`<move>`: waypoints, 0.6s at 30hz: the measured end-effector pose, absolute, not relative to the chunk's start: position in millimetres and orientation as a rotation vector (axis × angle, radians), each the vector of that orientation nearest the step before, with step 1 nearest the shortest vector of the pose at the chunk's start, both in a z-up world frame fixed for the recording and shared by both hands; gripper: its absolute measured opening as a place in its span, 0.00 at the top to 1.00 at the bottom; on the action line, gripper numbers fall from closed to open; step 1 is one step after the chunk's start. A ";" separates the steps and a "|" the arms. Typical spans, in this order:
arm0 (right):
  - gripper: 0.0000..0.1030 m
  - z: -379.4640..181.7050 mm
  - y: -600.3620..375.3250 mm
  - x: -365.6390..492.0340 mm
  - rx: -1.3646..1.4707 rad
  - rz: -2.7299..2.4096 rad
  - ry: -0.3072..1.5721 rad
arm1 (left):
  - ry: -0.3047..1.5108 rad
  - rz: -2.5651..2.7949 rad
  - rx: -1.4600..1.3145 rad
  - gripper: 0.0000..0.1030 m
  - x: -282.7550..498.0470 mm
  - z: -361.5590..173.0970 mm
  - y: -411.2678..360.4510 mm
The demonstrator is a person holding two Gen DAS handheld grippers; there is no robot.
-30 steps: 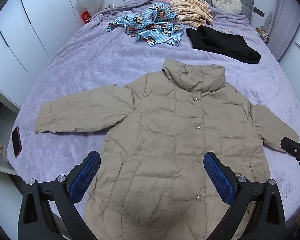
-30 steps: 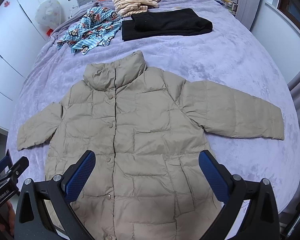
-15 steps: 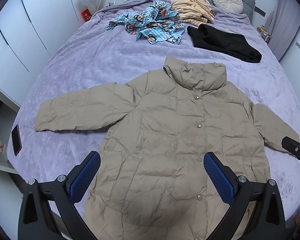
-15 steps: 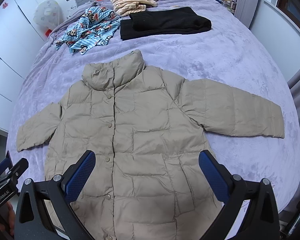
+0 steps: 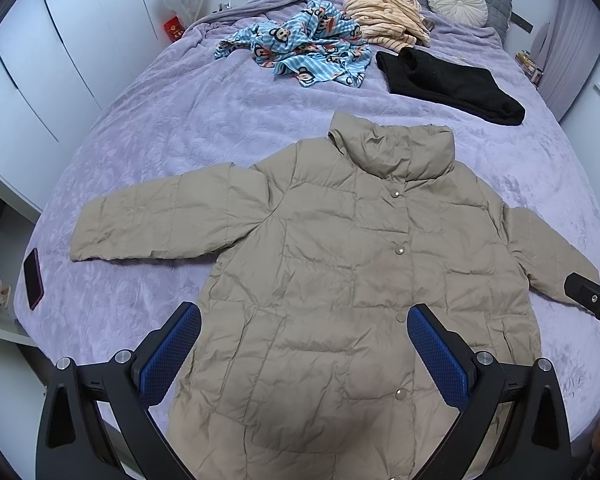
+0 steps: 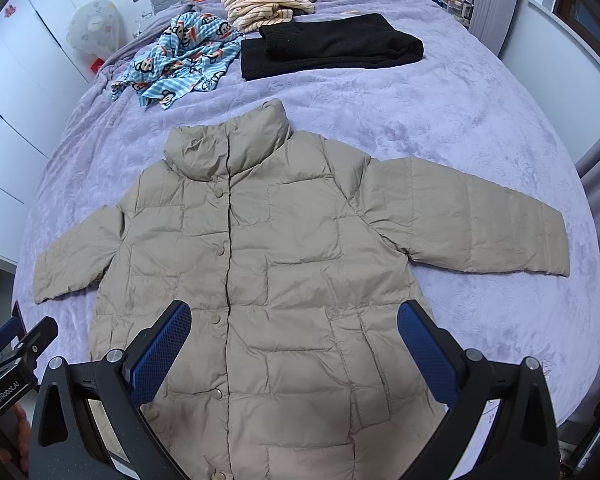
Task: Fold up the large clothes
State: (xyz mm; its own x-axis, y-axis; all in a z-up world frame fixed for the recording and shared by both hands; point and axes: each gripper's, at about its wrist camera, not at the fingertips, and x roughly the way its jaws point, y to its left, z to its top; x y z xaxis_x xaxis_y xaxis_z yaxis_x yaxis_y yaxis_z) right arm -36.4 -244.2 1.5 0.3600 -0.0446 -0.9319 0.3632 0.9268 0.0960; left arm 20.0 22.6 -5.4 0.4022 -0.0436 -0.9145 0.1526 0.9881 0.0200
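A beige puffer jacket (image 5: 340, 264) lies flat and buttoned on the purple bed, collar away from me and both sleeves spread out; it also shows in the right wrist view (image 6: 284, 264). My left gripper (image 5: 304, 352) is open and empty, hovering above the jacket's lower front. My right gripper (image 6: 296, 348) is open and empty, above the lower front as well. The right gripper's tip (image 5: 592, 302) shows by the jacket's right cuff. The left gripper's body (image 6: 12, 360) shows below the left cuff.
The purple bedspread (image 5: 188, 120) carries a blue monkey-print garment (image 5: 300, 52), a striped cream garment (image 5: 388, 28), folded black clothes (image 5: 452, 84) and a round pillow (image 5: 458, 2) at the far end. A dark phone (image 5: 34, 278) lies at the bed's left edge. White wardrobes (image 5: 40, 60) stand on the left.
Both views have shifted very slightly forward over the jacket. The jacket has not moved and both grippers stay open.
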 end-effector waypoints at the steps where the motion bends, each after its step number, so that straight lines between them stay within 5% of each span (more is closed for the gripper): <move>1: 0.00 1.6 -244.2 -36.4 0.309 -0.268 1.179 | 1.151 -0.124 0.106 0.00 20.1 -5.3 22.7; 18: 0.00 2.2 -243.6 -35.6 0.308 -0.265 1.178 | 1.151 -0.124 0.105 0.00 20.6 -6.7 23.9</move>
